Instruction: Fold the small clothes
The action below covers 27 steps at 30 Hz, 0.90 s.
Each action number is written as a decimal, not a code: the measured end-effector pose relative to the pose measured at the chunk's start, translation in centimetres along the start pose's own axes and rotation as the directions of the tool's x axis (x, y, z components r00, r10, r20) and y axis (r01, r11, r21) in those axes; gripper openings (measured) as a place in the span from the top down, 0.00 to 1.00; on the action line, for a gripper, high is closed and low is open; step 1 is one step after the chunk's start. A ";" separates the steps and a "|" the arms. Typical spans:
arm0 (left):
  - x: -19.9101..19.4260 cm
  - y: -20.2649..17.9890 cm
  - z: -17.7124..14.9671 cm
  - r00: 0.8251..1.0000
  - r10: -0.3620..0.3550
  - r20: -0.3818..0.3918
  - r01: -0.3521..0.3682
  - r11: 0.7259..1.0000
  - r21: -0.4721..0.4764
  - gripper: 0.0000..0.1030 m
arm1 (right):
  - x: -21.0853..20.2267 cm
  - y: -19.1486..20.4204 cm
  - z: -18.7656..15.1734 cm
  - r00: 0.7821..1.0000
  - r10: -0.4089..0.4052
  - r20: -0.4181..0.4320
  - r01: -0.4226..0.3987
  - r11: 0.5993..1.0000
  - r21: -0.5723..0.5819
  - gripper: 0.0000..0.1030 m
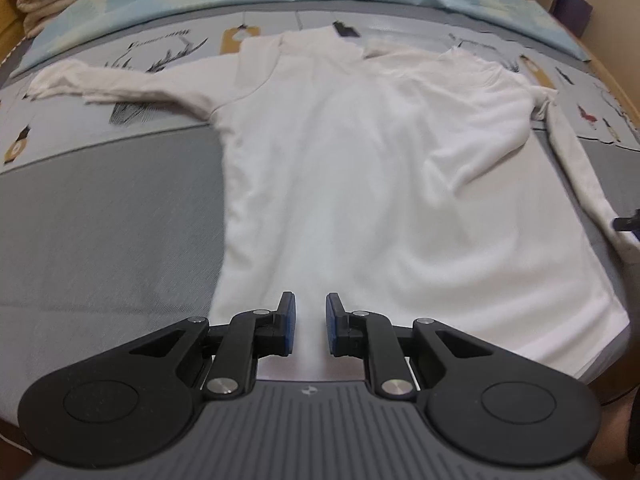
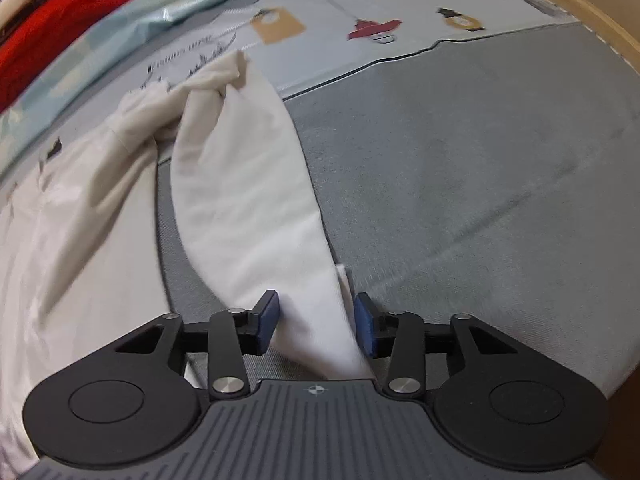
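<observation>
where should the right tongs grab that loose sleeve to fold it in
Grip the sleeve at its cuff end, which lies between the open right tongs. Come straight along the sleeve from the cuff side, low to the bed cover: the sleeve lies flat and narrow here, pointing away from the shirt body, so a cuff grip would probably carry its whole length over.

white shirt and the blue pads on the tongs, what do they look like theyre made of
White long-sleeved shirt: soft, matte knit fabric, probably cotton; it drapes and wrinkles with no shine. Blue pads on the right tongs: seemingly rubbery or foam, matte, set in glossy black, probably plastic, fingers. The sleeve lies between them.
</observation>
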State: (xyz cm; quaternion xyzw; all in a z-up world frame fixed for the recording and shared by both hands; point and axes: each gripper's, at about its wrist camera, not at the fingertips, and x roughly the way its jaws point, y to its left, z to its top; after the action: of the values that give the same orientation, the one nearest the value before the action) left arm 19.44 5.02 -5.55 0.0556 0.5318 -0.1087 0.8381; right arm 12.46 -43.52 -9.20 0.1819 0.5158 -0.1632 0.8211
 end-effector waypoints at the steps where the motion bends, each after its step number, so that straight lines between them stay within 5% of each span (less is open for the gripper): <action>1: 0.1 -0.4 0.4 1.000 0.000 0.007 0.000 1.000 0.010 0.83 | 0.5 0.5 0.1 1.000 -0.007 -0.009 0.006 0.999 -0.031 0.55; 3: 0.1 -0.9 0.9 1.000 0.004 0.021 -0.004 1.000 0.030 0.83 | 1.5 1.3 0.4 1.000 -0.009 -0.026 0.007 0.996 -0.083 0.64; 6: 0.2 -1.5 2.1 0.997 0.064 0.046 -0.063 0.998 -0.020 0.83 | 1.2 1.9 1.4 0.999 -0.020 0.038 0.025 0.990 -0.136 0.92; 8: 0.2 -2.7 3.9 0.996 0.075 0.049 -0.072 0.996 -0.058 0.83 | 1.0 1.6 2.8 0.992 -0.036 0.120 0.052 0.990 -0.129 0.93; 11: -0.3 -6.2 8.3 0.981 0.042 0.190 -0.044 0.999 0.006 0.83 | 0.6 0.1 5.1 0.959 -0.151 0.239 0.177 0.980 -0.094 0.93; 14: 0.4 -8.1 11.5 0.952 0.037 0.303 -0.040 0.999 0.003 0.83 | 0.3 -3.2 7.3 0.917 -0.277 0.289 0.279 0.960 0.033 0.94; 16: 1.4 -8.5 12.0 0.939 0.030 0.342 -0.030 1.000 -0.007 0.83 | 0.2 -6.2 8.4 0.909 -0.306 0.283 0.276 0.951 0.142 0.94; 19: 3.6 -8.7 13.0 0.967 0.026 0.255 -0.015 0.999 -0.046 0.83 | 1.1 -9.3 9.5 0.885 -0.371 0.280 0.327 0.925 0.193 0.94; 23: 5.2 -9.0 14.2 0.966 0.012 0.258 -0.014 1.000 0.006 0.83 | 3.6 -12.5 12.0 0.852 -0.419 0.313 0.364 0.905 0.221 0.94; 27: 6.7 -7.6 14.6 0.976 0.030 0.215 -0.021 0.999 -0.043 0.83 | 6.4 -13.8 15.3 0.819 -0.446 0.361 0.400 0.895 0.200 0.94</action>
State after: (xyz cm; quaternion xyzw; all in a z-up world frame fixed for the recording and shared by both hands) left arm 33.18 -6.26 -5.21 0.0334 0.4393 -0.0926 0.8929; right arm 20.89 -63.30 -10.63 0.0726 0.3551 -0.4043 0.8397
